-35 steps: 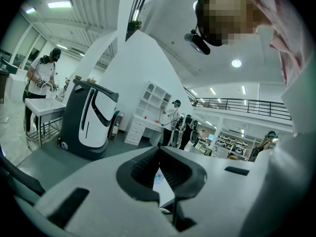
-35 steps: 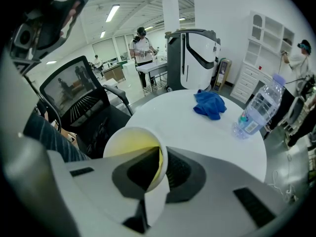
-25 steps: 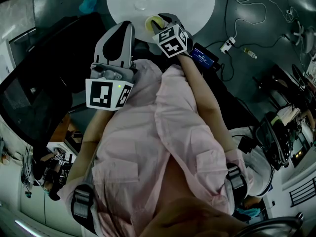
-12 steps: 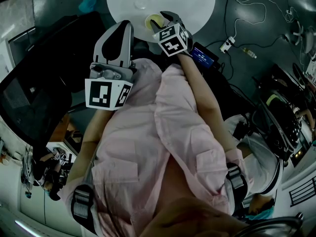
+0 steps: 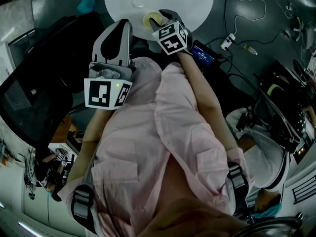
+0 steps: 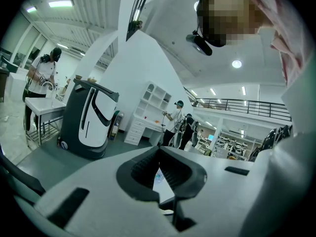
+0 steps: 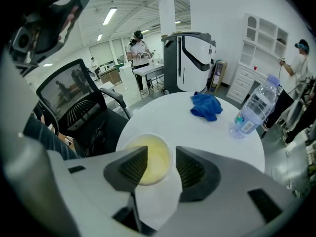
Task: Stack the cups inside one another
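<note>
The right gripper [image 7: 161,152] hangs steeply over the yellow cup [image 7: 155,163], which stands near the edge of the round white table [image 7: 197,127]. Its jaws have just been opening and now stand wide on either side of the cup's rim, with neither pad pressing on it. This looks like a release, so the best move is probably to lift straight up along the cup's axis, keeping both pads off the rim so that the cup isn't tipped toward the table edge. Whether other cups already sit nested inside cannot be told. The left gripper [image 6: 159,157] is held level away from the table, its jaws pressed together on nothing.
</note>
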Action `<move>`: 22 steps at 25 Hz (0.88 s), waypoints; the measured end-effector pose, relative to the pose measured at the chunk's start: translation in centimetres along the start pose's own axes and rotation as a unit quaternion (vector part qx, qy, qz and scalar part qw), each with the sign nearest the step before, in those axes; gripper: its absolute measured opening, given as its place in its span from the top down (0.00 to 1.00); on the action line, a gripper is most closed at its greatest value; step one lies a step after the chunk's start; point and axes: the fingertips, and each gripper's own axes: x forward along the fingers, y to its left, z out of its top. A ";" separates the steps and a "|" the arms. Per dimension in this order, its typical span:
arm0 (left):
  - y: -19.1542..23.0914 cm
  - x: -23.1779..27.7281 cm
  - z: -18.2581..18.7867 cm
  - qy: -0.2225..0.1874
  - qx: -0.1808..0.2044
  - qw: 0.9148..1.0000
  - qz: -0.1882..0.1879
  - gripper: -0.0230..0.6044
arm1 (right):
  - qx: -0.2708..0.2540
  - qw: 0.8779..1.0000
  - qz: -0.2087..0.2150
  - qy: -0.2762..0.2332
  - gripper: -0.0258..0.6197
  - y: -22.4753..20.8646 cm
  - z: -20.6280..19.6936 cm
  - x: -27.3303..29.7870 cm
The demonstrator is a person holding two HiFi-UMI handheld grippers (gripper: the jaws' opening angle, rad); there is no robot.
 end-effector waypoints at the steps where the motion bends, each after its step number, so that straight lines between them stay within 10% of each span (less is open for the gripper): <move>1: 0.0 0.0 0.0 0.000 0.000 1.000 0.000 0.94 | 0.001 1.000 -0.001 0.001 0.69 0.0 -0.1 0.0; 22: 0.4 -0.1 0.2 0.004 -0.002 1.000 0.004 0.94 | 0.017 1.000 -0.005 0.001 0.69 -0.4 0.1 0.2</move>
